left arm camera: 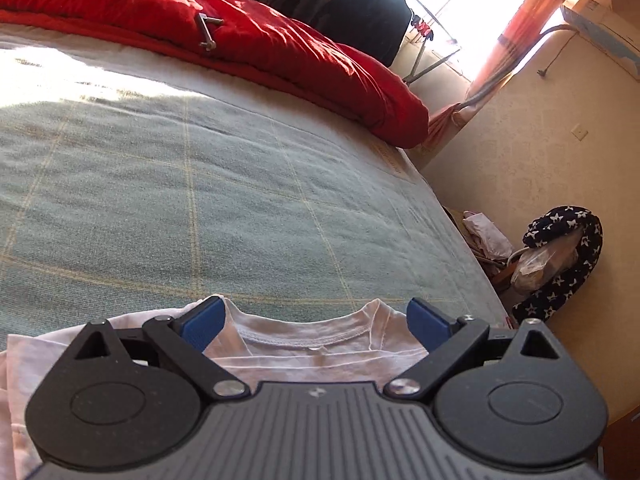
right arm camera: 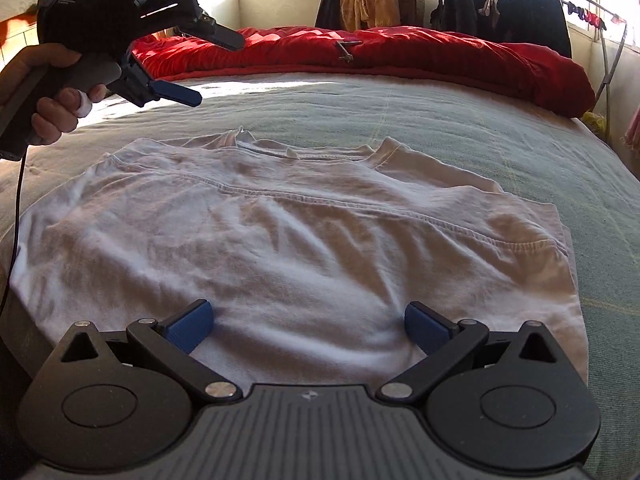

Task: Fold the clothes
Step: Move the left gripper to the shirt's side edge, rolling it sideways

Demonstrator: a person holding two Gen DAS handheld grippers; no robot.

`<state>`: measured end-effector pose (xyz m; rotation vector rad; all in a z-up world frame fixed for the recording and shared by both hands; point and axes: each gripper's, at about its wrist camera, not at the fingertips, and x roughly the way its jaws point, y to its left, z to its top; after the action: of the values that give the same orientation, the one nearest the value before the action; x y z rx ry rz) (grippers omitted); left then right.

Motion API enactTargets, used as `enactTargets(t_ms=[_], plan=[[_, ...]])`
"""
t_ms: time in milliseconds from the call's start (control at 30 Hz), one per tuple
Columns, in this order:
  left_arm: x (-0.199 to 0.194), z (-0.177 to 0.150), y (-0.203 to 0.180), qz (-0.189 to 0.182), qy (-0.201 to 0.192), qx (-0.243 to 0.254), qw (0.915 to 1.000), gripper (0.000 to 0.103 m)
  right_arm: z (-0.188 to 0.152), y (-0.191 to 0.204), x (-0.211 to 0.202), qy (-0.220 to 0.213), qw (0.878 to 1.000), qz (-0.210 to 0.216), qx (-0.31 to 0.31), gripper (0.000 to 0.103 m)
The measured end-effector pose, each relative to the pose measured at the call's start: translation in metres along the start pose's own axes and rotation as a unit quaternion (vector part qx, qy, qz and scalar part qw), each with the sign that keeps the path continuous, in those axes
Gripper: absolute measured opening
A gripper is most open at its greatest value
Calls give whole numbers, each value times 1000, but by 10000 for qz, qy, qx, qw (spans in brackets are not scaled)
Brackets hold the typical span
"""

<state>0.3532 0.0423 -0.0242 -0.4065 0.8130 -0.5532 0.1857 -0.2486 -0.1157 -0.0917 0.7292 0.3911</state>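
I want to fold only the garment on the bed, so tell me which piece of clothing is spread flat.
The white T-shirt, laid out on the green blanket with both grippers open above it. The dark jackets hang on the rack instead.

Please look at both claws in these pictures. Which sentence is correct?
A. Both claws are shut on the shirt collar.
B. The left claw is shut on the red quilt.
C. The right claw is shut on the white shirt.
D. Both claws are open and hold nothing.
D: the left claw and the right claw both have their blue fingers spread wide apart, and the white shirt lies flat on the bed, with no cloth pinched.
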Motion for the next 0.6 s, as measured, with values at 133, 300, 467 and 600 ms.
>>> enactTargets(t_ms=[133, 300, 467, 600], plan=[[-36, -16, 3, 82, 121, 165, 9998, 98, 5, -2, -10, 47, 9997, -12, 257, 103], [-58, -44, 36, 236, 314, -340, 9986, 98, 7, 0, -25, -25, 9988, 22, 486, 103], [-65, -75, 62, 703, 454, -694, 9941, 98, 8, 11, -37, -51, 9992, -57, 383, 103], [-93, -82, 62, 818, 133, -666, 9943, 98, 8, 16, -47, -85, 9992, -124, 374, 103]])
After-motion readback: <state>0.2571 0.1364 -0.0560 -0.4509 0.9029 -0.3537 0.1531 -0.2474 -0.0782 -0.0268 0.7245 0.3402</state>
